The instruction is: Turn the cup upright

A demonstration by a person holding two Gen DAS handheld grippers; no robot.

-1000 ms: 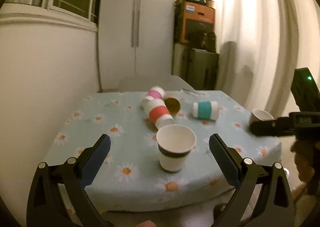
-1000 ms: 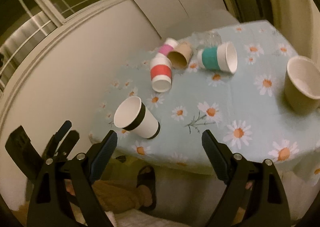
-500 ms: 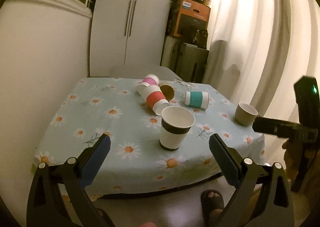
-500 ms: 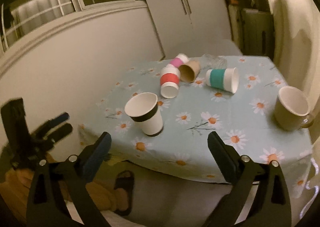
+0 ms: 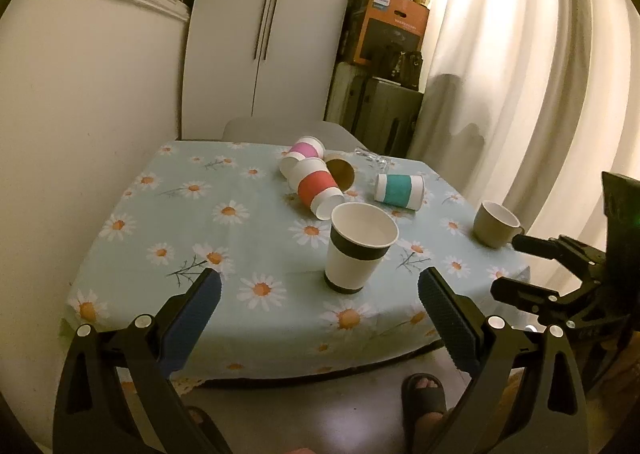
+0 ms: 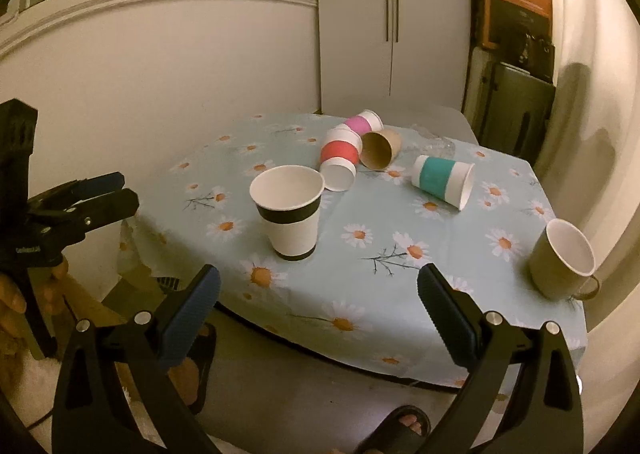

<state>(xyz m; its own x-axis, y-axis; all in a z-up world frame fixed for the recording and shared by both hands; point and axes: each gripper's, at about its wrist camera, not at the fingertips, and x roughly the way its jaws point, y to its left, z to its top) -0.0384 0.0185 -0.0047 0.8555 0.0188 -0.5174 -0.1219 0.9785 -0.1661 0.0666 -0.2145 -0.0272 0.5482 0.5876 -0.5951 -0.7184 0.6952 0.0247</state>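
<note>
Both grippers have backed off the table since a second ago; left gripper and right gripper hang spread wide, gripping nothing; the white paper cup with a black band stands upright near the front edge of the daisy-print tablecloth; four more cups lie tipped behind it; one beige mug sits by the right edge.

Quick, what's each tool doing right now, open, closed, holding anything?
Left tool: open, holding nothing, back from the table edge.
Right tool: open, holding nothing, also off the table.
</note>
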